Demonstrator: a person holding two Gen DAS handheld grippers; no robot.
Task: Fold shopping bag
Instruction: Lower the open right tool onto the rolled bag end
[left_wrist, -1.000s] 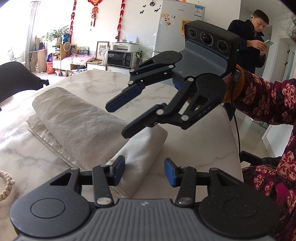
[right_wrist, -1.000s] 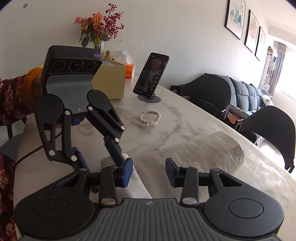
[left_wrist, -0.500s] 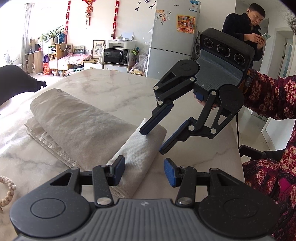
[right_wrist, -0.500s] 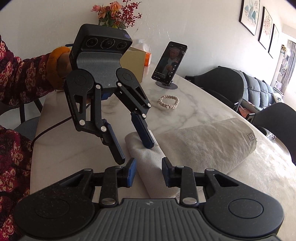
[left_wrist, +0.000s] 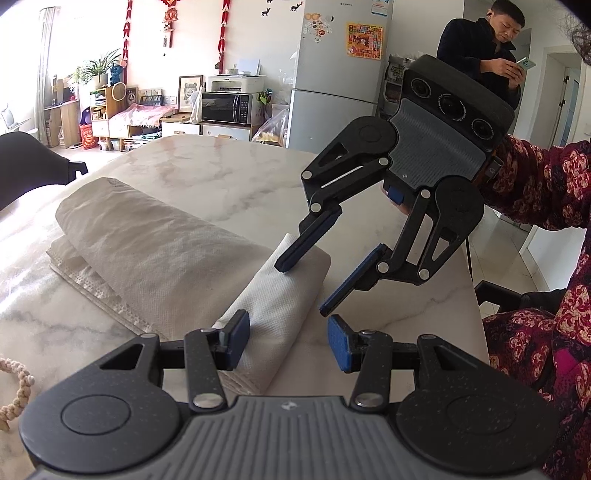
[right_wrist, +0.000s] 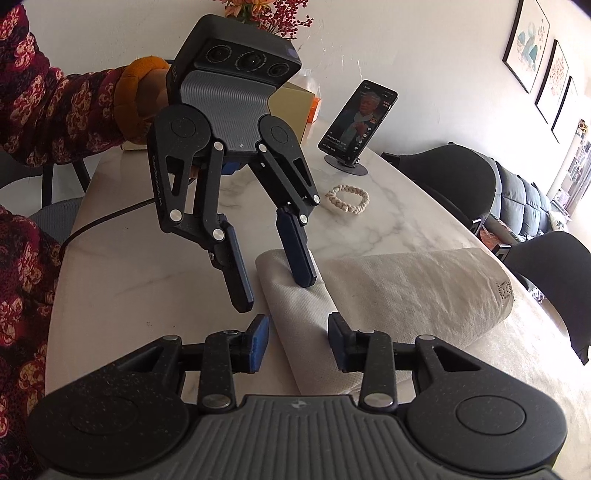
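The shopping bag (left_wrist: 159, 251) is lying on the marble table (left_wrist: 229, 177), already doubled over, its narrow end fold nearest both grippers. The right gripper (left_wrist: 303, 288) is straddling that fold's far corner, jaws opening, one pad resting on the cloth and nothing clamped. The left gripper (right_wrist: 273, 291) is poised over the fold's other end, half open and empty, seemingly readying for a two-handed pinch

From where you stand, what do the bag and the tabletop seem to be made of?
The shopping bag looks like off-white non-woven fabric: matte, with a fine dimpled grid and soft creases. The table looks like polished marble or a marble-look slab: pale, with grey-brown veins and window glare. Which of the two, I cannot tell.
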